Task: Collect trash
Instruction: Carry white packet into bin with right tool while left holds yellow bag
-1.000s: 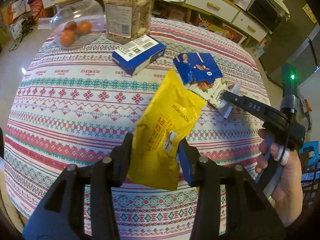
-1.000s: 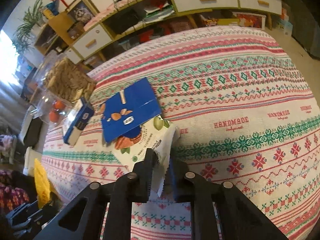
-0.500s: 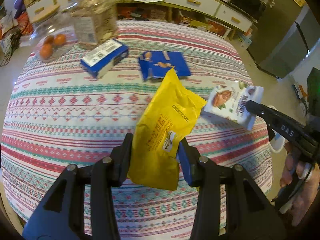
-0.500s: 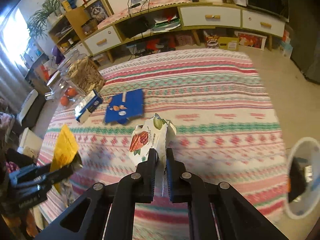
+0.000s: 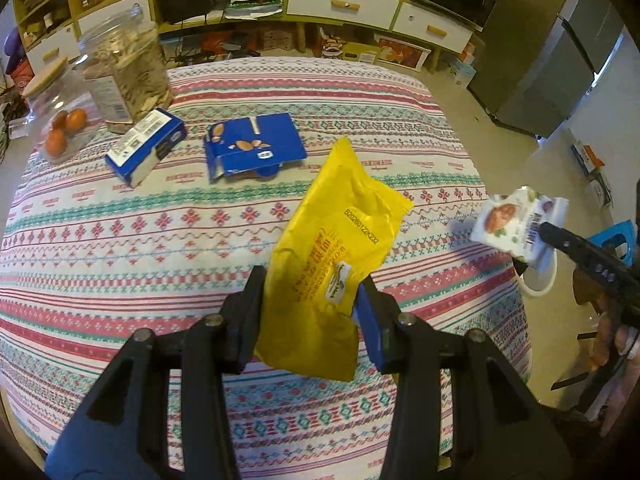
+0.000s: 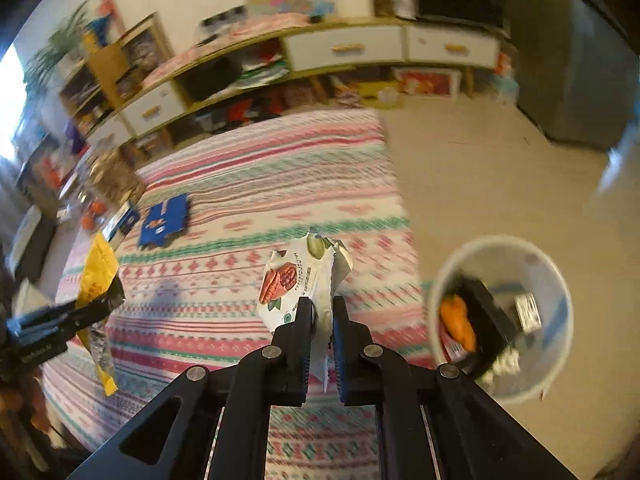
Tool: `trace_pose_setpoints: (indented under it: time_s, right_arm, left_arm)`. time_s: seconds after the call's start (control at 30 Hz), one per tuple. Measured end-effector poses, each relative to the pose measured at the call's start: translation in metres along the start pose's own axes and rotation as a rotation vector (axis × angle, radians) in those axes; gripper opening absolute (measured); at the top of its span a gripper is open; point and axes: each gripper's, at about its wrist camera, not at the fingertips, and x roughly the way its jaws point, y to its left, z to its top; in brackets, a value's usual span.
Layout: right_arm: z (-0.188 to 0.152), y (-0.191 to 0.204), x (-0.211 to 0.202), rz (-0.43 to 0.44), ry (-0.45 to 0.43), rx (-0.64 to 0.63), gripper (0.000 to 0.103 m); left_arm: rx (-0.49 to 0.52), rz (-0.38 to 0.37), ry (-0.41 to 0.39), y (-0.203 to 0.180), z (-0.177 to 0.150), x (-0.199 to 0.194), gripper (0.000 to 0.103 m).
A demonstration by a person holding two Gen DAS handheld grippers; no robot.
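Note:
My left gripper point(image 5: 310, 288) is shut on a yellow snack wrapper point(image 5: 340, 240) and holds it above the table's near side; it also shows in the right wrist view point(image 6: 98, 272). My right gripper point(image 6: 322, 308) is shut on a white nut wrapper point(image 6: 300, 284) and holds it in the air over the table's right edge; the wrapper also shows in the left wrist view point(image 5: 516, 224). A white trash bin point(image 6: 556, 292) with trash inside stands on the floor to the right of the table. A flattened blue carton point(image 5: 252, 146) lies on the tablecloth.
A small blue box point(image 5: 146, 146), a tall jar of snacks point(image 5: 124, 72) and a glass jar with oranges point(image 5: 60, 116) stand at the table's far left. Low cabinets point(image 5: 340, 4) line the back wall. A grey fridge point(image 5: 560, 72) stands at the right.
My right gripper has lifted the white wrapper off the table and carried it right, toward the bin. My left gripper has risen and pulled back with the yellow wrapper.

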Motion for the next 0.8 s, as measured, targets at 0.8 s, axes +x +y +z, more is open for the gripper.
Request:
trace_pose_setpoints:
  time_s: [0.8]
  right_arm:
    - [-0.026, -0.171, -0.036, -0.304, 0.042, 0.177, 0.011]
  left_arm:
    - [0.146, -0.097, -0.019, -0.132, -0.003, 0.031, 0.045]
